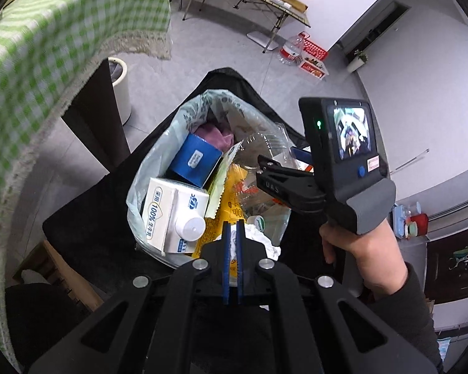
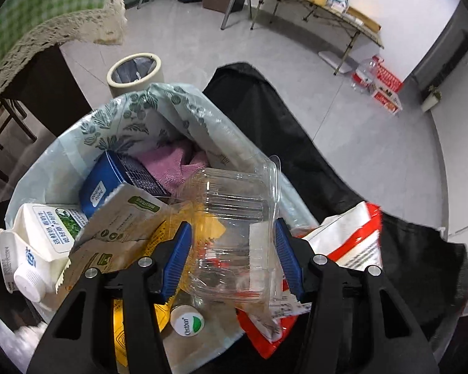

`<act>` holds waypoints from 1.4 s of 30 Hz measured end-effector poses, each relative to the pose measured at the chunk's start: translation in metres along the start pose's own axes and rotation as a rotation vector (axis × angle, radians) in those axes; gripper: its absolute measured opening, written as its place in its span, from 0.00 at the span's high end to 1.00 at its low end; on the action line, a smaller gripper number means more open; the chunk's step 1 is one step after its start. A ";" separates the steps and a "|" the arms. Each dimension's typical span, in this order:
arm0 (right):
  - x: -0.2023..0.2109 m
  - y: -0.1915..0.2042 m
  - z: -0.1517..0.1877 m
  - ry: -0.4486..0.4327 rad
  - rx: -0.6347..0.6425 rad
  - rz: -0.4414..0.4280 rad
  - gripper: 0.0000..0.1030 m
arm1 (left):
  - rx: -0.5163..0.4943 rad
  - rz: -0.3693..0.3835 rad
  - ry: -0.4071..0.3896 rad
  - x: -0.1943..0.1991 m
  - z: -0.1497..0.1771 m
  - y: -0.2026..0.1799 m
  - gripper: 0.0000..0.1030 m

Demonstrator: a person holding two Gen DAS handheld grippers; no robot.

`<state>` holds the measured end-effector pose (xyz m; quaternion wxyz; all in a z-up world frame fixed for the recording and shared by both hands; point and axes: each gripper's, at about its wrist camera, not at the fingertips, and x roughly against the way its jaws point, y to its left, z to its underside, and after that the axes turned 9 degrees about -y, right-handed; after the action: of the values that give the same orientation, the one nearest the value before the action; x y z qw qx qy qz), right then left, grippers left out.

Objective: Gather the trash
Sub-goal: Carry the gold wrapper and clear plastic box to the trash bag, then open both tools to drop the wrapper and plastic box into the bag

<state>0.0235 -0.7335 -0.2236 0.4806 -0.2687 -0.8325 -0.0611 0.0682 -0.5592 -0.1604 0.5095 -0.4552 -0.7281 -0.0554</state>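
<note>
A pale green leaf-print trash bag (image 1: 154,162) (image 2: 131,115) stands open below both grippers, on black fabric (image 1: 93,218). It is stuffed with a white milk carton (image 1: 168,215) (image 2: 43,227), a blue box (image 1: 195,159) (image 2: 104,180), a pink cloth (image 2: 171,165) and yellow packets. My right gripper (image 2: 232,255) (image 1: 280,160) is shut on a clear plastic clamshell container (image 2: 234,218) (image 1: 262,146) held over the bag's mouth. In the left wrist view my left gripper (image 1: 233,249) is shut, its tips just above a crumpled white tissue (image 1: 262,240); whether it pinches it I cannot tell.
A table with a green checked cloth (image 1: 46,62) (image 2: 46,6) overhangs at the left. A beige waste bin (image 2: 134,71) (image 1: 120,84) stands on the grey floor behind the bag. A red-and-white wrapper (image 2: 352,237) lies at the bag's right. A folding table (image 2: 327,9) and red crate (image 2: 387,78) are far back.
</note>
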 end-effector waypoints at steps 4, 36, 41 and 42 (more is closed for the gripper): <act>-0.003 -0.001 0.002 0.009 -0.015 -0.012 0.48 | -0.005 -0.009 0.002 -0.011 0.003 -0.005 1.00; 0.139 -0.072 -0.009 -0.184 -0.173 -0.140 0.30 | -0.051 -0.126 0.035 -0.050 0.000 -0.008 0.44; 0.136 -0.071 -0.001 -0.170 -0.172 -0.154 0.30 | -0.073 -0.147 -0.016 -0.026 -0.006 -0.009 0.35; 0.137 -0.072 0.000 -0.171 -0.176 -0.155 0.30 | -0.078 -0.151 -0.026 -0.021 -0.008 -0.009 0.35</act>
<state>-0.0668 -0.7412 -0.0987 0.3765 -0.2488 -0.8801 -0.1476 0.0686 -0.5815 -0.1698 0.4762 -0.4193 -0.7642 -0.1160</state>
